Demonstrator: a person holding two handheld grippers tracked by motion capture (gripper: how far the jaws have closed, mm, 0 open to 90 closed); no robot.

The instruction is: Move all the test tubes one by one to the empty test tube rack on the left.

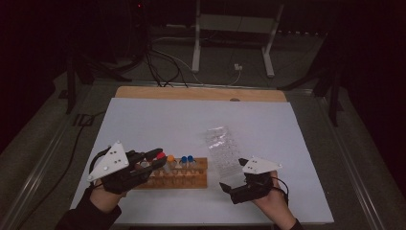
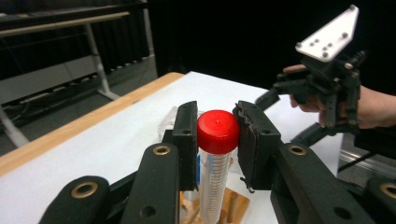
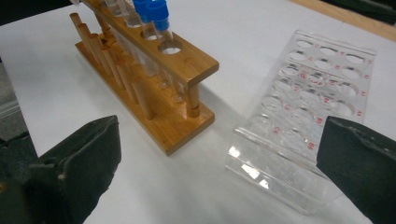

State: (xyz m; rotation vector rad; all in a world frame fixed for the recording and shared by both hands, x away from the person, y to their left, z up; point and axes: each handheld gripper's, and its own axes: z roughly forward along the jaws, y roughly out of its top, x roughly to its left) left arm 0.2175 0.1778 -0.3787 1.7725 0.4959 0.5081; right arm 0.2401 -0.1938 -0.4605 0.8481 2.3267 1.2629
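- Two hand-held black two-jaw grippers work over a white-covered worktop [image 1: 268, 120] whose wooden edge shows at the far side.
- The left gripper [image 2: 217, 133] has its fingers [image 2: 187, 135] narrowed onto a clear graduated plastic tube with a red screw cap [image 2: 217, 131], the pads pressing on the cap from both sides.
- That tube hangs upright in the grip, with its lower part just above the near-left part of a brown wooden tube rack [image 1: 182, 178]; whether the tip is clear of the rack's holes cannot be told.
- In the high view the red cap sits at the left end of the rack, near the worktop's near edge.
- Other tubes stand in the rack to the right of it: one with an orange cap [image 1: 171, 158] and two with blue caps [image 3: 152, 11], side by side.
- The right gripper [image 3: 219, 154] has its fingers [image 3: 88, 154] spread wide, with nothing between them.
- It sits low at the near right of the worktop, aimed at the gap between the wooden rack and a clear acrylic tube rack with red numbers beside its holes [image 3: 308, 102].
- The acrylic rack rests on the worktop just right of the wooden one, apart from it, its holes empty.
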